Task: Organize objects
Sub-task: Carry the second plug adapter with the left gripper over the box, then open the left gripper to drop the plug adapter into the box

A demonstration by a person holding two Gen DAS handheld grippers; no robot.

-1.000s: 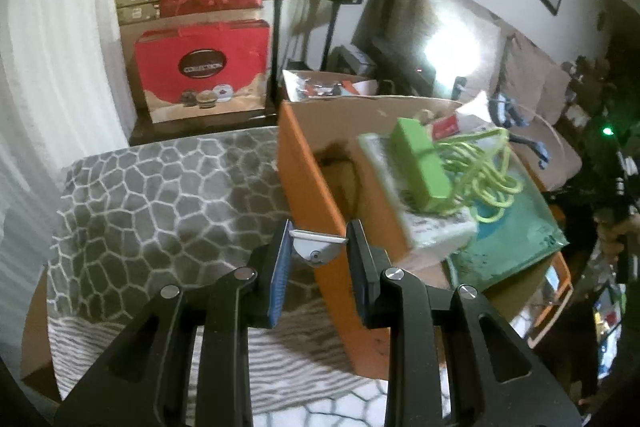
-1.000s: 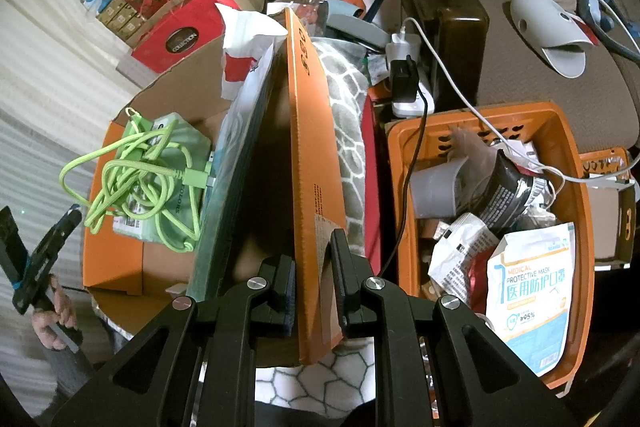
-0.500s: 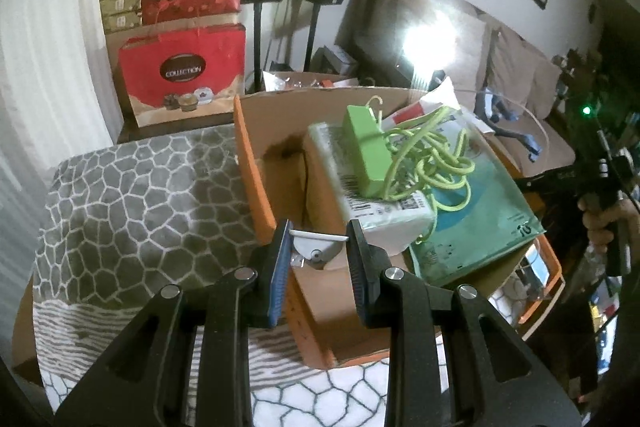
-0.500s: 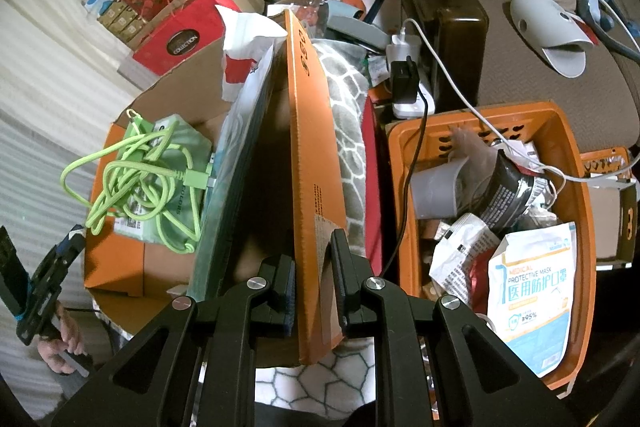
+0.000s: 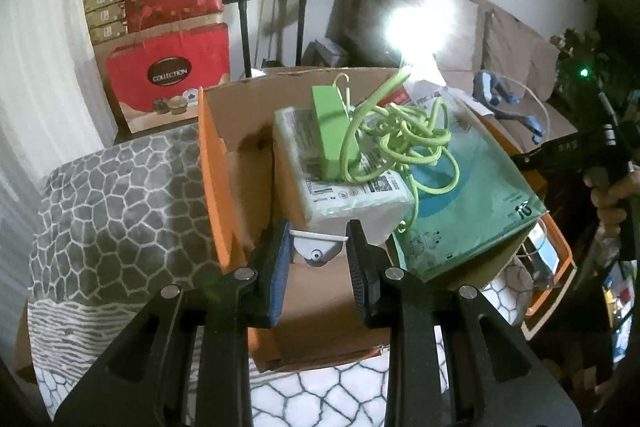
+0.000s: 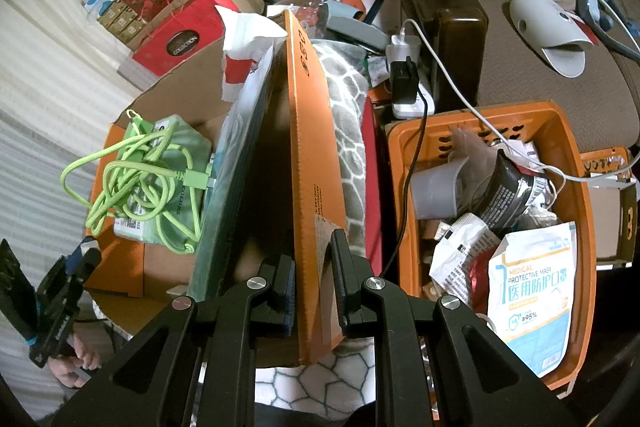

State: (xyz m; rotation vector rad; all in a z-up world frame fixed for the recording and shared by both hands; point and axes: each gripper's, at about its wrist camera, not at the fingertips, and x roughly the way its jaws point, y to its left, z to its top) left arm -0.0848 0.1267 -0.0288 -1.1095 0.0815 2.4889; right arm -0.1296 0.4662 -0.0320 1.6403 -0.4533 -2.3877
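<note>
An orange cardboard box [image 5: 212,163] sits on a patterned blanket. It holds a white packet [image 5: 352,195] with a green charger block [image 5: 330,131] and a tangled green cable [image 5: 400,143] on top, and a green bag [image 5: 472,195] leaning at the right. My left gripper [image 5: 318,239] hangs over the box's near inside, shut on a small grey part [image 5: 318,253] with a white top edge. In the right wrist view my right gripper [image 6: 314,267] is shut on the box's upright orange wall [image 6: 308,147]. The cable [image 6: 136,183] lies to its left.
An orange plastic basket [image 6: 576,163] full of packets and a mask pack [image 6: 532,295] stands right of the box. Red gift boxes [image 5: 168,79] and speaker stands [image 5: 244,27] are behind. A grey honeycomb blanket [image 5: 112,195] spreads to the left. Plugs and cables [image 6: 404,83] crowd the gap by a sofa.
My left gripper has carried the small grey part rightward, from the box's outer left wall to over its inside. The right gripper and the box wall have not moved.
</note>
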